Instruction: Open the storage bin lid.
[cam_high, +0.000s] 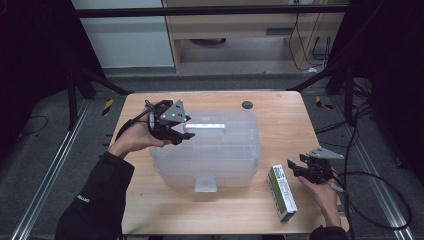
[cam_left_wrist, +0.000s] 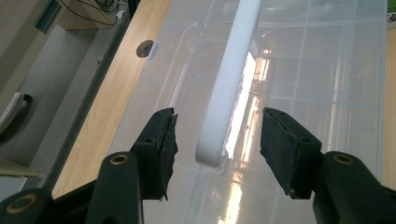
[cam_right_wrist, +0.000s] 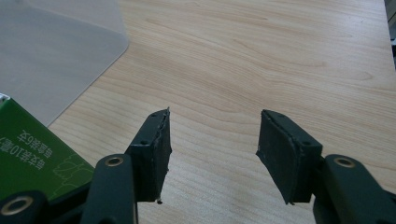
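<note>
A clear plastic storage box (cam_high: 220, 155) with a lid stands in the middle of the wooden table (cam_high: 285, 115). A white handle (cam_high: 207, 126) lies flat on the lid. My left gripper (cam_high: 182, 132) hovers over the lid's left end. In the left gripper view its jaws (cam_left_wrist: 217, 128) straddle the end of the handle (cam_left_wrist: 231, 74), with a gap on each side, so it is open. My right gripper (cam_high: 295, 167) sits at the table's right, just right of a green and white carton (cam_high: 281, 192). Its jaws (cam_right_wrist: 212, 135) stand open over bare wood.
The carton (cam_right_wrist: 28, 154) lies flat near the front edge, between the box's corner (cam_right_wrist: 51, 46) and my right hand. A white latch (cam_high: 205, 184) sticks out at the box's front. A round cable hole (cam_high: 247, 105) sits at the table's far side.
</note>
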